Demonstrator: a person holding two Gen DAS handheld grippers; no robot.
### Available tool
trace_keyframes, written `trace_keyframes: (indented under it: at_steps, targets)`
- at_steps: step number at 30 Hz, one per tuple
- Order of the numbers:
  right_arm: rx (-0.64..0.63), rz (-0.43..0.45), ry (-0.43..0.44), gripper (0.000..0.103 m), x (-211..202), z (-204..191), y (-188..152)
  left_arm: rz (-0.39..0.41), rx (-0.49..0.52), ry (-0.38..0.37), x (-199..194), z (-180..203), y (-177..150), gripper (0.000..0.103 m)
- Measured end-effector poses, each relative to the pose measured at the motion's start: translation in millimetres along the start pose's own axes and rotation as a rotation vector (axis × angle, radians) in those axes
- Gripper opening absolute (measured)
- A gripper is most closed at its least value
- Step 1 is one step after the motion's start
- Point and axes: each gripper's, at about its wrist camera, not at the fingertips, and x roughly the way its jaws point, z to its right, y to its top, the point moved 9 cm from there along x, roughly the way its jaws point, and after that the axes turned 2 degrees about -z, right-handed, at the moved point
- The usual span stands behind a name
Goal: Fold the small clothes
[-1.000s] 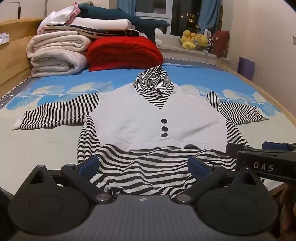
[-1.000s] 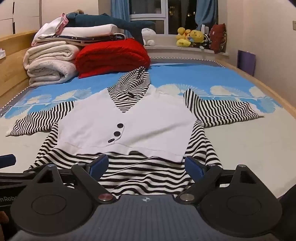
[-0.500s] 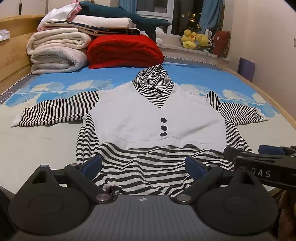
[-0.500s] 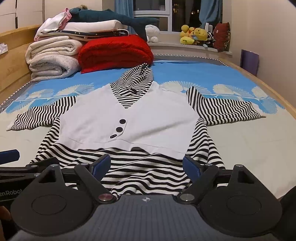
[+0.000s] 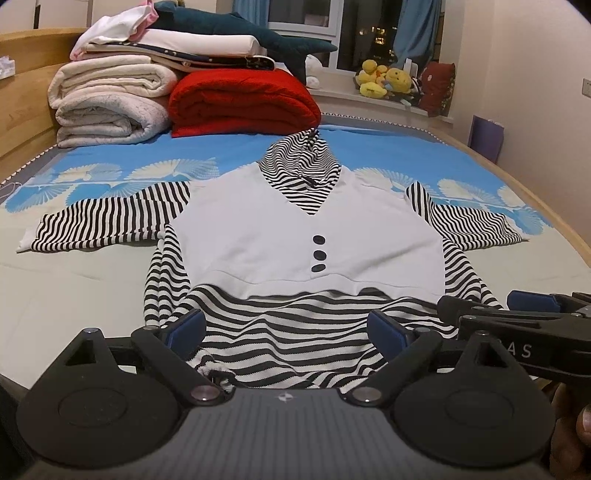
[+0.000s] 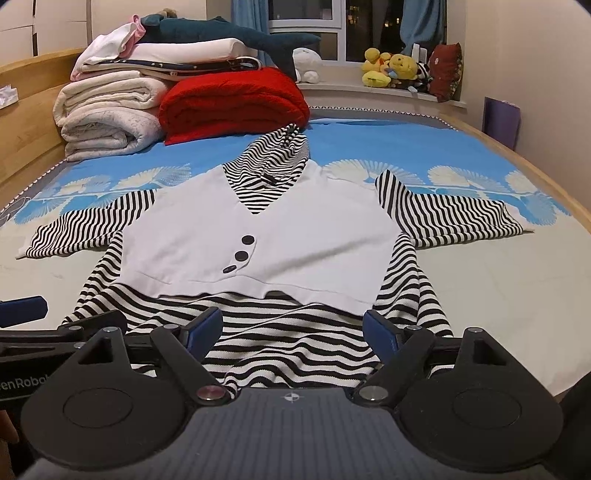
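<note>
A small hooded top (image 5: 295,236) (image 6: 258,236), black-and-white striped with a white vest front and three black buttons, lies flat on the bed with both sleeves spread out. My left gripper (image 5: 286,328) is open just above the striped hem at the near edge. My right gripper (image 6: 291,326) is open too, over the hem a little to the right. Nothing is between either pair of fingers. The right gripper also shows side-on in the left wrist view (image 5: 517,314), and the left gripper's fingers (image 6: 55,325) show at the left of the right wrist view.
Folded white blankets (image 5: 110,103), a red blanket (image 5: 243,99) and a dark plush shark (image 5: 236,29) are stacked at the bed's far end. Plush toys (image 6: 391,66) sit on the windowsill. A wooden bed frame (image 6: 517,155) runs along the right; the sheet (image 5: 74,288) lies around the top.
Both grippers have drifted slightly forward and lower toward the hem; the top looks a little larger in both views. The garment itself has not moved.
</note>
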Motion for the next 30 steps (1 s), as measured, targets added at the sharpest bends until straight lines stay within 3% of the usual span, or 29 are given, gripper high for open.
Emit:
trace_keyframes:
  at_steps: [3,10,21,30]
  targets:
    - [-0.007,0.001,-0.003,0.084,-0.2,-0.5,0.0,-0.025,0.017,0.015,2.0,-0.7,-2.7,0.096]
    - [-0.012,0.004,-0.011,0.084,0.5,-1.2,0.2,0.008,0.022,0.018,3.1,0.8,-1.7,0.092]
    - [-0.017,0.001,-0.012,0.084,1.5,-2.0,-0.7,-0.052,0.025,0.026,5.3,-1.8,-6.0,0.090]
    - [0.002,-0.001,-0.023,0.084,3.7,3.4,1.1,-0.025,0.024,0.053,-0.6,-8.2,7.9,0.067]
